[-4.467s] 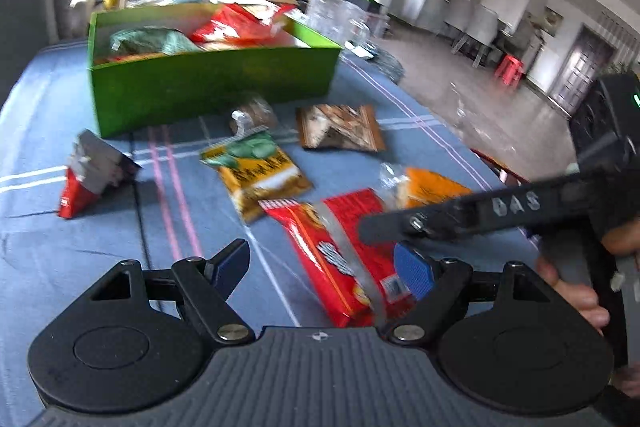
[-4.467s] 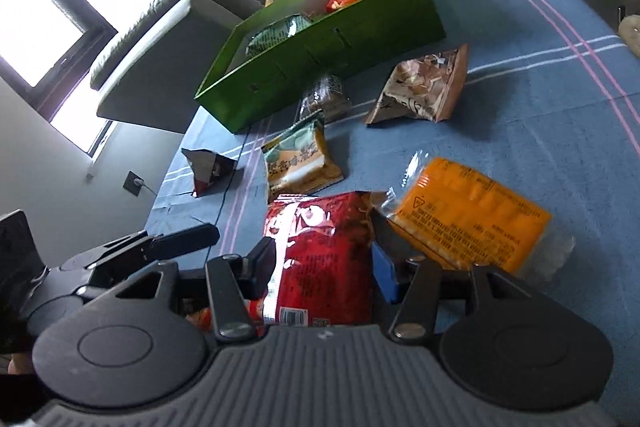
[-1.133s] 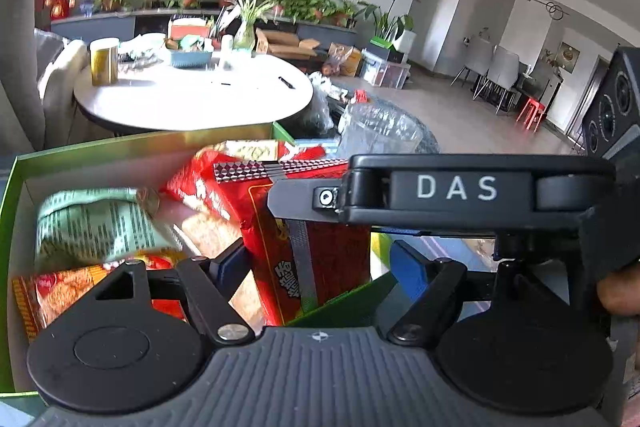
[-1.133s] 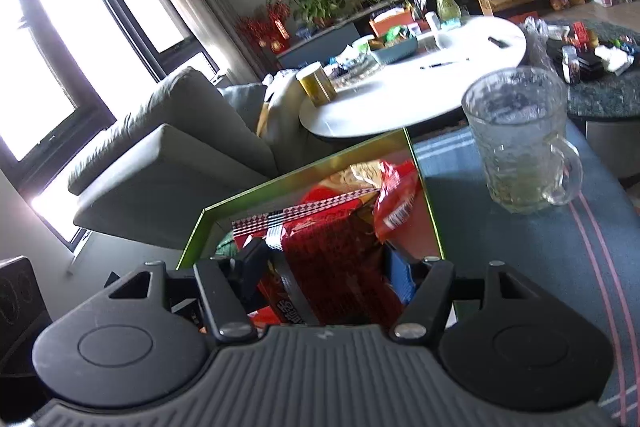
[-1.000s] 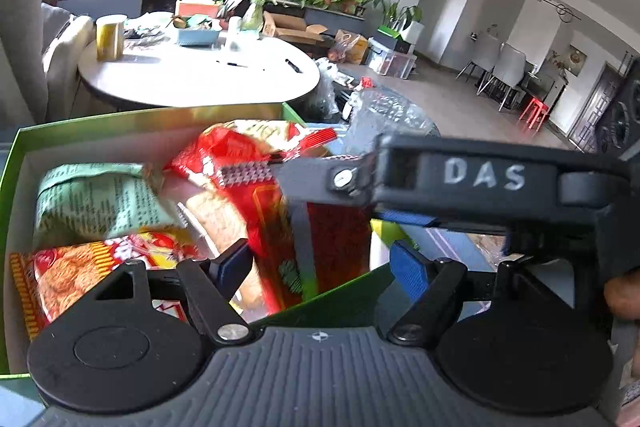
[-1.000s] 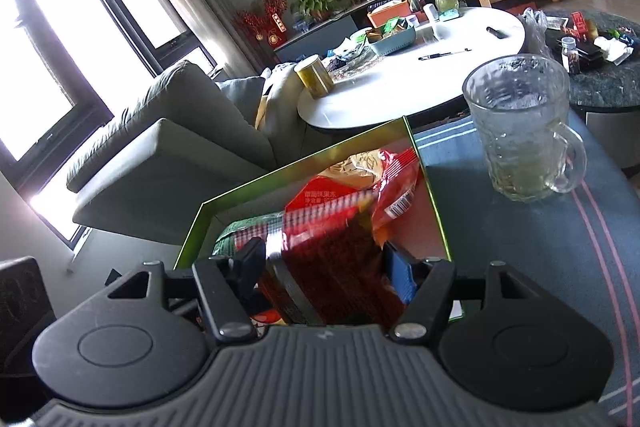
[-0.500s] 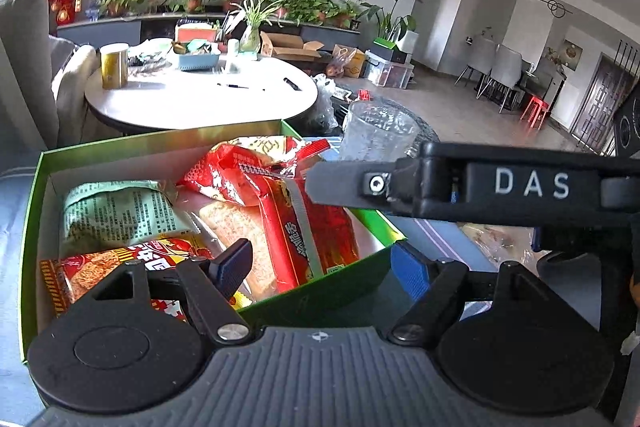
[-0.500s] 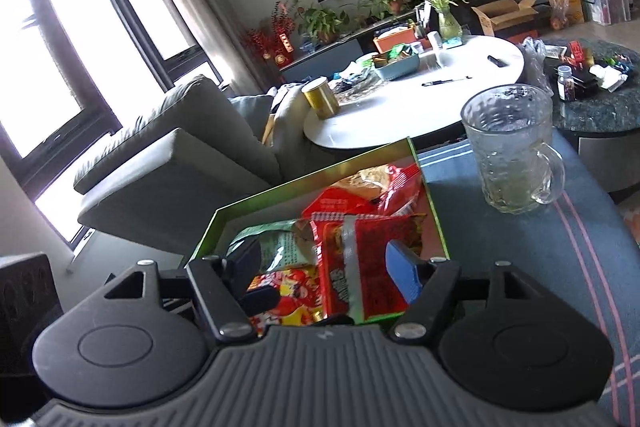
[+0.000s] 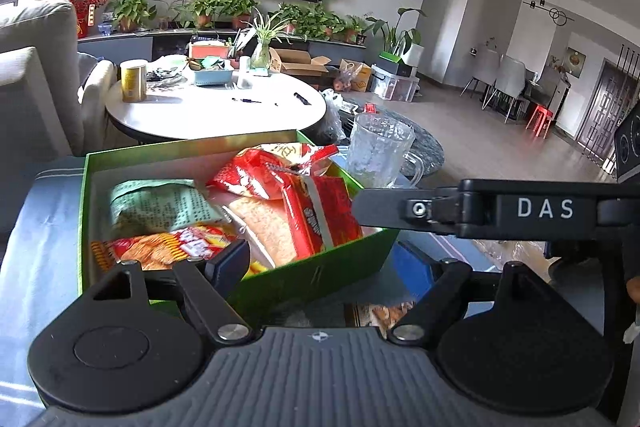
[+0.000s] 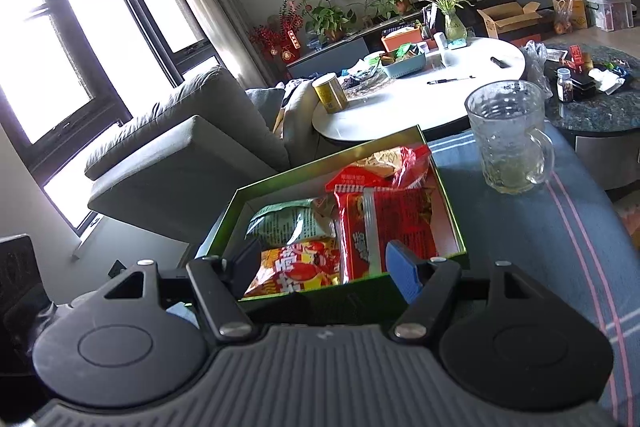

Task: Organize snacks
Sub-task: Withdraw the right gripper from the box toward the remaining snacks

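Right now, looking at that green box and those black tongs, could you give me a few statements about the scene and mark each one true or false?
1. The right tongs grip a red packet. False: they are open and hold nothing.
2. The red packet lies inside the green box. True.
3. The glass mug stands inside the box. False: it stands outside, on the blue cloth.
4. A pale green packet lies in the box. True.
5. The left tongs are shut on a snack. False: they are open and hold nothing.
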Action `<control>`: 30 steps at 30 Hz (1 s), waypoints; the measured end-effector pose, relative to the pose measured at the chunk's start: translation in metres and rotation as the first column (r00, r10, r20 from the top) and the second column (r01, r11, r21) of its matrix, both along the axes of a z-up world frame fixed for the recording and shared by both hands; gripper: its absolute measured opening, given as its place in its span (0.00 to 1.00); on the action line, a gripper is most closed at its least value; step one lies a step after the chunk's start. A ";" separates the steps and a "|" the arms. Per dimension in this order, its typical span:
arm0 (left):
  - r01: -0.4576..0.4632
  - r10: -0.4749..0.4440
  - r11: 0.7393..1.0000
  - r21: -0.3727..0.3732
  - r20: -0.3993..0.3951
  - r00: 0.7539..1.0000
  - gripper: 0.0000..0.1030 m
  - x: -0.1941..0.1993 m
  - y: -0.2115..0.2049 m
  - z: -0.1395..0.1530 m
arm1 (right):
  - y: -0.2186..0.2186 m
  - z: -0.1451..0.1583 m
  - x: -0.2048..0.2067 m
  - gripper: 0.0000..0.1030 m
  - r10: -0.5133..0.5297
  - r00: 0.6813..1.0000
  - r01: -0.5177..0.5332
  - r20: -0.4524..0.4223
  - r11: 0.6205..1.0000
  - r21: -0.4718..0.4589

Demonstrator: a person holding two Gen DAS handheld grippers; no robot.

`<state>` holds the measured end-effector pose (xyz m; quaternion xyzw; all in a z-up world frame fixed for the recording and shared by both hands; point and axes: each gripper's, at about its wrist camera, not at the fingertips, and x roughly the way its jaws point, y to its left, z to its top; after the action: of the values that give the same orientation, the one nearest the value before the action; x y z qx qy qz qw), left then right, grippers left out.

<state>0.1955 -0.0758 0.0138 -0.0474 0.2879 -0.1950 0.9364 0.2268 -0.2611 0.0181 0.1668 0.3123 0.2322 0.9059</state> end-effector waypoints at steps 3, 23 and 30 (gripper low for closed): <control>-0.005 0.005 1.000 0.000 0.003 1.000 0.75 -0.015 0.007 0.001 | 0.001 0.002 -0.010 0.66 0.003 1.000 -0.003 0.004 1.000 -0.004; -0.024 0.027 0.998 0.058 -0.051 0.998 0.76 -0.131 0.086 -0.031 | 0.020 -0.013 -0.087 0.66 0.027 0.999 -0.028 -0.047 1.000 -0.011; -0.023 0.029 0.996 0.088 -0.070 0.997 0.76 -0.174 0.111 -0.042 | 0.035 -0.014 -0.099 0.66 0.046 0.997 -0.048 -0.057 0.999 -0.027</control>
<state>0.0210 0.0353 -0.0284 -0.0173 0.3285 -0.1685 0.9292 0.1282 -0.2265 0.0043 0.1533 0.3448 0.2441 0.8933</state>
